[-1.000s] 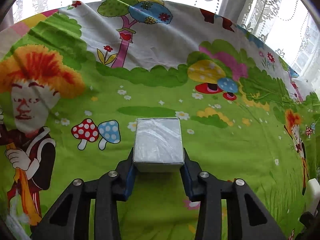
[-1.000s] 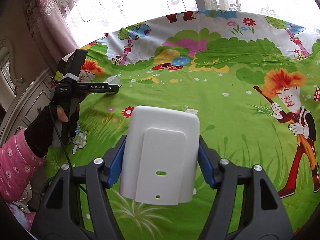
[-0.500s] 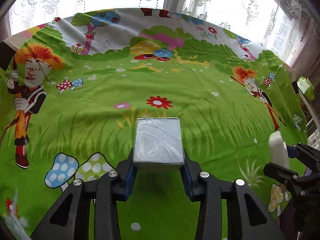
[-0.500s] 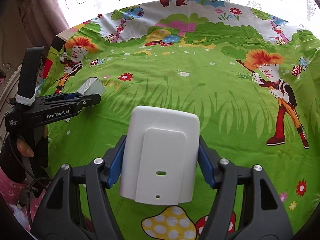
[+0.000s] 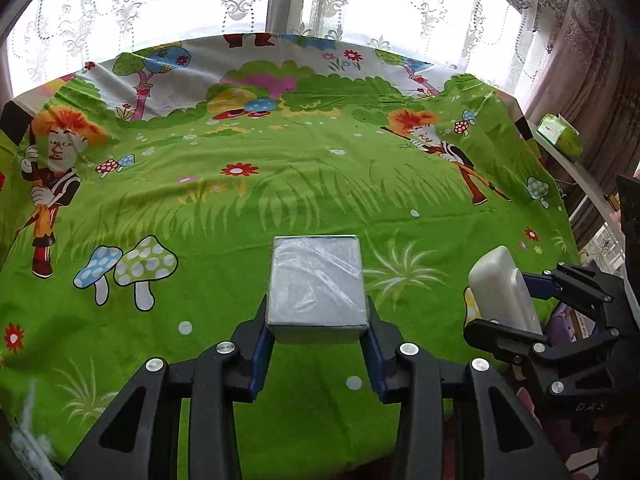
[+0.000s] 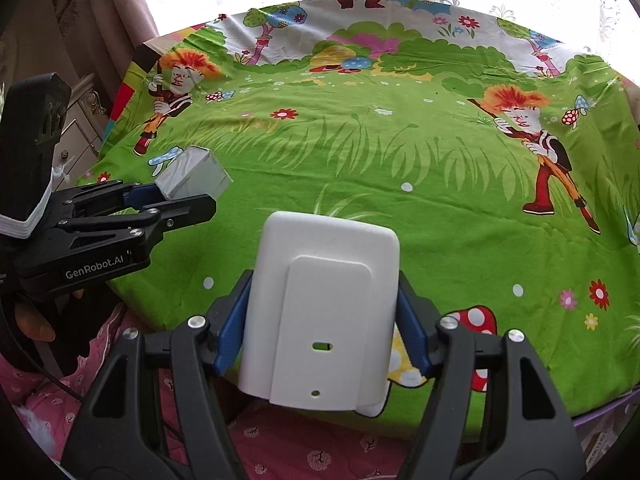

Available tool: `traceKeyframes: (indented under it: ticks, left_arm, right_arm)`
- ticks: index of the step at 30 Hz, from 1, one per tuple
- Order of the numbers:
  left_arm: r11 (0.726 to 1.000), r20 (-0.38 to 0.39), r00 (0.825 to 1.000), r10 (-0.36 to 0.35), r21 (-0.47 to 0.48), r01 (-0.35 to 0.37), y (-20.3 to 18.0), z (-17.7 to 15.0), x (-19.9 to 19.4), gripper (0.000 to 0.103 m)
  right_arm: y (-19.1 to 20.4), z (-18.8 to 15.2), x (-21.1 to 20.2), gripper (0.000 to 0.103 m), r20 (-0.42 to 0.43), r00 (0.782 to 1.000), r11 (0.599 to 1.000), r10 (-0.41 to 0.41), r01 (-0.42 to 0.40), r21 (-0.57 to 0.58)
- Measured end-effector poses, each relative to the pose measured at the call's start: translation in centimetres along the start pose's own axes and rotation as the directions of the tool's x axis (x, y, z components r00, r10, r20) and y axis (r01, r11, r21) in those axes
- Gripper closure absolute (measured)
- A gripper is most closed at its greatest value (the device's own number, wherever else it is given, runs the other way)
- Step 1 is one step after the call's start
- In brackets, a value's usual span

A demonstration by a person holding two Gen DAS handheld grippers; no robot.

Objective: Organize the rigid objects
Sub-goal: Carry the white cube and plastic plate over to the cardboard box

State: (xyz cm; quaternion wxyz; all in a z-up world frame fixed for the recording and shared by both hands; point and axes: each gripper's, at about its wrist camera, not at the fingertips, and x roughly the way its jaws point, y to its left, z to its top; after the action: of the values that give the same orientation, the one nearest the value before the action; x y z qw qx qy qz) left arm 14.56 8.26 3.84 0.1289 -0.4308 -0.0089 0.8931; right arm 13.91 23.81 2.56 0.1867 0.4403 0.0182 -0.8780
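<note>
— So, what does the left gripper [image 5: 318, 330] carry?

— It carries a grey box [image 5: 317, 282] wrapped in clear film. The two blue pads [image 5: 262, 350] press on its left and right sides, so the jaws are closed on it. The box is lifted above the near part of the tablecloth [image 5: 280, 200] and does not touch it.

— And the right gripper [image 6: 322, 340]?

— It grips a white plastic case [image 6: 322, 308] with rounded corners. On its upper face there is a raised panel with one small slot and one small round hole. The jaws are closed on its two long sides. The case is in the air over the near edge of the table.

— Do the two grippers see each other?

— Yes. From the left wrist view the right gripper [image 5: 516, 304] is at the right side with the white case [image 5: 502, 288] seen edge-on. From the right wrist view the left gripper [image 6: 172, 200] is at the left side, with the grey box [image 6: 192, 174] between its fingers. They are apart, side by side.

— What is around?

— A cloth with cartoon mushrooms, flowers and orange-haired figures covers the table. Behind it are lace curtains [image 5: 200, 4] at a bright window.
</note>
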Motion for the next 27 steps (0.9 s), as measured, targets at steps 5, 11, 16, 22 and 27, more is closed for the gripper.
traceKeyframes:
  ticks: [5, 11, 16, 22, 27]
  left_arm:
    - [0.997, -0.016, 1.000, -0.027, 0.077, 0.028, -3.4, -0.7, -0.2, 0.062]
    - [0.981, -0.040, 0.997, -0.063, 0.182, 0.069, -7.9, -1.1, -0.3, 0.062]
    - [0.953, -0.087, 0.991, -0.104, 0.276, 0.124, -12.5, -1.5, 0.1, 0.062]
    - [0.895, -0.163, 0.972, -0.169, 0.387, 0.220, -19.0, -1.8, 0.6, 0.062]
    - [0.850, -0.219, 0.950, -0.222, 0.435, 0.299, -24.2, -1.7, 0.6, 0.062]
  right_arm:
    - [-1.1, -1.6, -1.8, 0.034, 0.007, 1.000, 1.000, -0.016, 0.016, 0.024]
    - [-3.3, -4.0, -4.1, 0.034, 0.007, 0.997, 0.996, -0.072, 0.072, 0.059]
    - [-5.2, -6.1, -6.5, 0.034, 0.013, 0.991, 0.987, -0.132, 0.130, 0.093]
    - [-7.9, -8.9, -9.6, 0.034, 0.003, 0.975, 0.964, -0.220, 0.217, 0.151]
    - [-10.5, -11.2, -12.5, 0.034, -0.009, 0.956, 0.933, -0.295, 0.290, 0.213]
